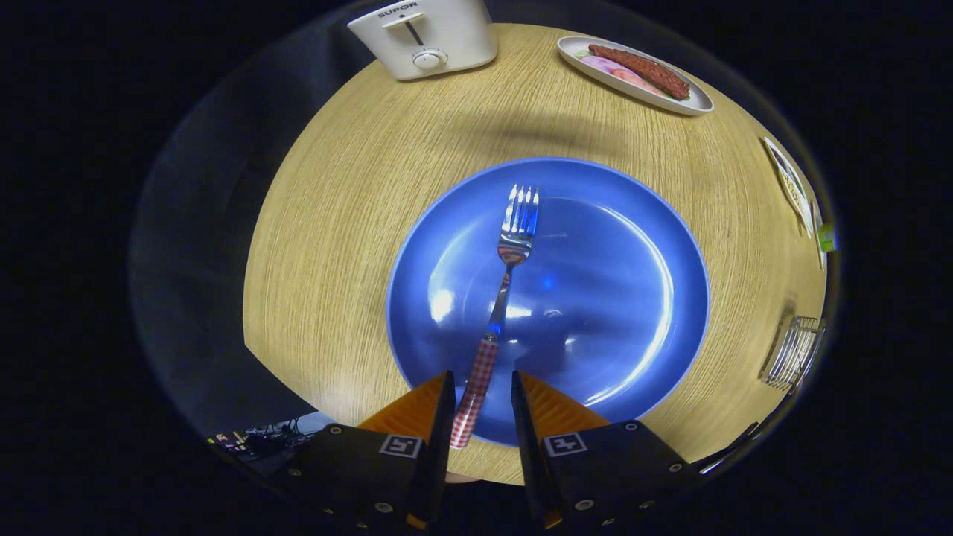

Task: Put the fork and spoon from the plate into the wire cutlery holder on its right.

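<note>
My jaws point(482, 391) stand narrowly parted, one on each side of the fork's handle; there is a visible gap on the right side, and I cannot tell whether the left one touches. I record no grip as yet.

The fork point(506, 279) lies flat on the blue plate point(633, 298), tines pointing away from me, handle end reaching the plate's near rim between my jaws. No spoon is seen on the plate.

Handling, as judged: the fork looks light and rigid. The bare metal neck and tines are polished and likely slippery. The red-and-white checked handle point(475, 391) is thicker and appears less slick, so it is the proper place to take hold, across its width. Held that far from the tines, the fork may droop at the head; a firm squeeze is advised. The plate is glossy and the fork may skate on it if nudged.

The wire cutlery holder point(793, 351) stands on the bench point(335, 223) well off to the right of the plate.

Writing: the toaster point(424, 33) beyond the plate bears the word "SUPOR". Square coded markers sit on my jaw mounts. Nothing else is legible.

A dish of food point(633, 71) rests at the far right.
</note>
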`<state>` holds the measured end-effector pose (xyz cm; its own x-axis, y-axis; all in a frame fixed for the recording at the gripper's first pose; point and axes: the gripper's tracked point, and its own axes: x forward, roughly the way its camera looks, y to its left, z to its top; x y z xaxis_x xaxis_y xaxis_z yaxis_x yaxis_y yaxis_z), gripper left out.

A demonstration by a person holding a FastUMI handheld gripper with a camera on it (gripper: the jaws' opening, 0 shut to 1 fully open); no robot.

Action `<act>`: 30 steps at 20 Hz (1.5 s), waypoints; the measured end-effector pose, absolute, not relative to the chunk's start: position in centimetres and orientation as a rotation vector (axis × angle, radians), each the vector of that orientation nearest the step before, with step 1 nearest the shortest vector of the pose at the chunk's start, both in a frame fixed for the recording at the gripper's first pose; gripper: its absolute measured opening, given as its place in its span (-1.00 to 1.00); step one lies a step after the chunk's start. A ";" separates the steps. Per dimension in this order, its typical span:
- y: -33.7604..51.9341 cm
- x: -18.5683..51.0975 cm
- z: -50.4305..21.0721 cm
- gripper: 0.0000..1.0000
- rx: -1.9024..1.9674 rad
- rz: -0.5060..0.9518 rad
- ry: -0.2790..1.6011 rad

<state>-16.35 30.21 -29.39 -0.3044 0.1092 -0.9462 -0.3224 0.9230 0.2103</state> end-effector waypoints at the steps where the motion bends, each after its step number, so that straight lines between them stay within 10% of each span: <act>1: 29.9 -16.3 -29.5 -0.18 -0.166 0.425 1.833; 6: 28.0 -15.7 -28.9 -0.78 -0.247 0.448 1.804; 30: -2.0 -9.8 -15.8 -0.79 -0.307 0.132 1.636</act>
